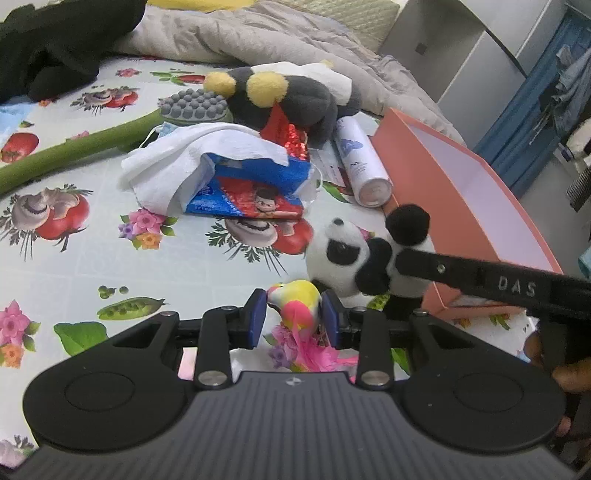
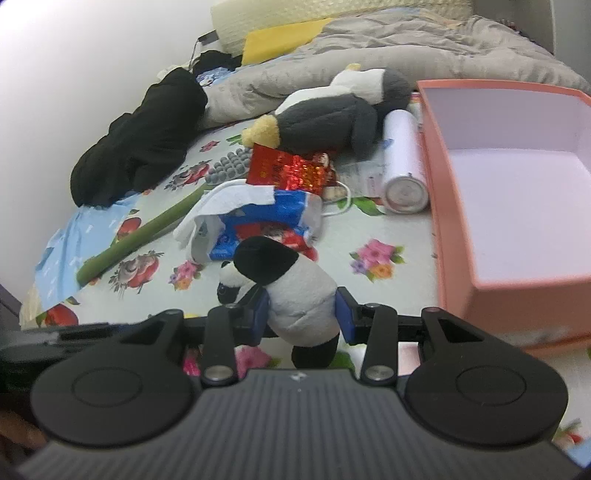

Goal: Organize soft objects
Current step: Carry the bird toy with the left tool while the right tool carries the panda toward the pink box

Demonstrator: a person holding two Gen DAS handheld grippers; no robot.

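My left gripper (image 1: 294,317) is shut on a small yellow, pink and white bird plush (image 1: 300,301), held low over the patterned sheet. My right gripper (image 2: 301,315) is shut on a black and white panda plush (image 2: 295,291); the panda also shows in the left wrist view (image 1: 347,254) with the right gripper's finger (image 1: 480,275) across it. A large grey, white and yellow penguin plush (image 1: 295,98) lies further back, also in the right wrist view (image 2: 332,110). An open pink box (image 2: 517,177), empty inside, stands to the right, also in the left wrist view (image 1: 461,184).
A blue tissue pack with white tissues (image 1: 236,177), a red shiny packet (image 2: 288,171), a white spray can (image 2: 404,162), a green stick with grey massage head (image 1: 85,147), a black garment (image 2: 144,144) and a grey quilt (image 1: 258,33) lie on the bed.
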